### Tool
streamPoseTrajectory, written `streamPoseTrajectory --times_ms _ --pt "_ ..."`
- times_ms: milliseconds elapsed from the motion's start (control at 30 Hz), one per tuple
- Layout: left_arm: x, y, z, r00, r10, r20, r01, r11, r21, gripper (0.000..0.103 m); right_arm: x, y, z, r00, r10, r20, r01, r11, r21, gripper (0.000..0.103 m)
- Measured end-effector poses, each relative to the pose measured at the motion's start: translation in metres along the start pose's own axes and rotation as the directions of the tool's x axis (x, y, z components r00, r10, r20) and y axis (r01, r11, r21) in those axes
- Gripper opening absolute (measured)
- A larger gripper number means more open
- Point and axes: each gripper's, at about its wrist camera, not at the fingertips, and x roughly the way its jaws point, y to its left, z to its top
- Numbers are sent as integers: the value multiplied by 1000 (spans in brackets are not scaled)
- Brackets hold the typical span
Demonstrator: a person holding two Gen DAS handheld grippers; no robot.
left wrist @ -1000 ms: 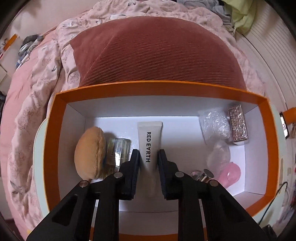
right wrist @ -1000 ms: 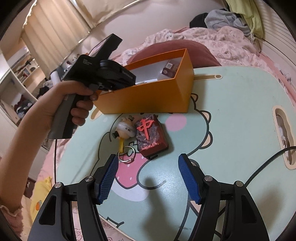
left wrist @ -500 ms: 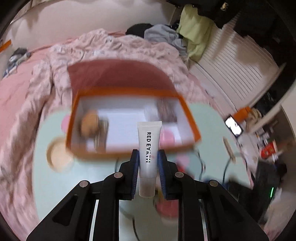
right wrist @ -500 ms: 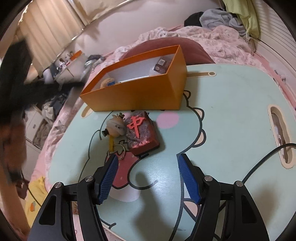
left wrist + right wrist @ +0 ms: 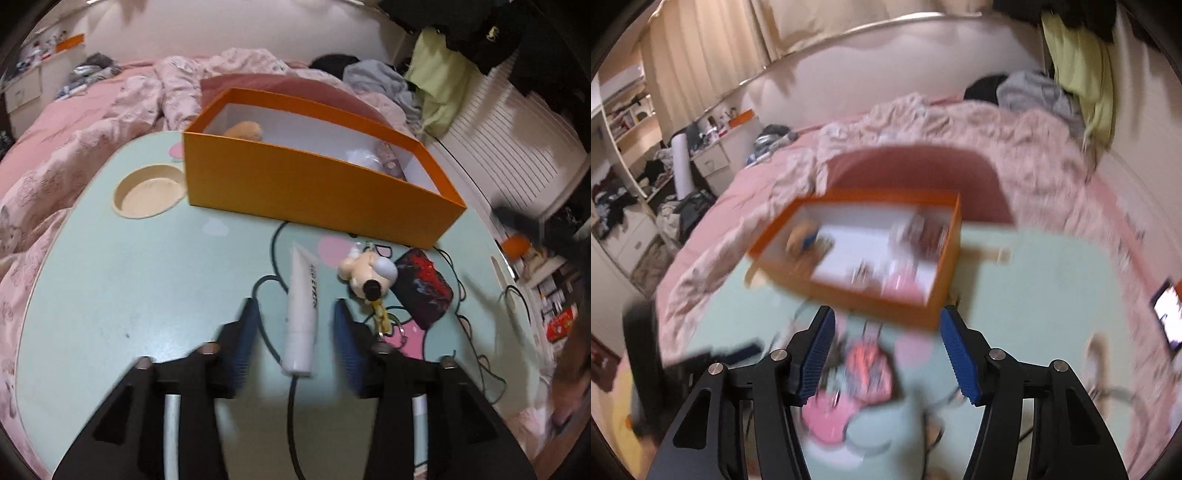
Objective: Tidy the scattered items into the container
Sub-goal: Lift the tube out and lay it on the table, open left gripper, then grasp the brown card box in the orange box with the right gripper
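Observation:
An orange box (image 5: 314, 184) with a white inside stands at the back of the mint-green table (image 5: 110, 295); a tan puff and other small items lie in it. In front of it a white tube (image 5: 304, 280) lies on the table between the fingers of my left gripper (image 5: 295, 310), whose jaws are opening and do not touch it. Beside the tube lie a small doll keychain (image 5: 367, 273) and a dark red pouch (image 5: 424, 288). My right gripper (image 5: 886, 317) hovers over the blurred red pouch (image 5: 868, 365), short of the box (image 5: 849, 288); its jaws are closing with nothing between the pads.
A round cup hollow (image 5: 147, 192) is sunk into the table left of the box. A dark cable (image 5: 291, 406) runs across the table. A pink bed (image 5: 74, 129) with a red cushion lies behind. A lit phone (image 5: 1167, 317) sits at the right.
My left gripper came back from over the box with the tube, then spread its jaws; the tube now lies on the table. The right gripper rose and tilted toward the box, jaws slightly narrower.

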Motion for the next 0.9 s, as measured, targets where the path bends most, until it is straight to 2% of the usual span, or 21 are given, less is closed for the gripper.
streamPoseTrajectory --times_ms 33,100,200,300,467,700,833,900 --pt "-2 1 -5 1000 1 16 -1 1000 -4 63 7 0 17 1000 -12 -22 11 1000 -9 58" --pt "-4 4 -12 999 -26 34 27 999 -21 63 24 0 44 997 -17 -80 16 1000 -10 45" --pt "-9 12 -20 995 -69 75 74 996 -56 64 55 1 76 984 -34 -173 34 999 -2 41" --pt "-12 17 -23 990 -98 100 106 991 -77 64 88 5 90 964 -119 -237 115 993 -28 40" --pt "-13 17 -25 988 -107 108 116 990 -83 64 123 6 84 930 -188 -316 183 982 -46 36" --pt "-14 19 -27 985 -125 115 136 986 -93 64 154 14 65 864 -355 -356 291 931 -220 37" --pt "-15 19 -26 985 -132 115 143 985 -95 64 160 20 66 846 -393 -359 294 908 -300 37" --pt "-14 20 -26 984 -136 115 147 984 -97 64 159 23 67 844 -397 -360 280 900 -334 34"
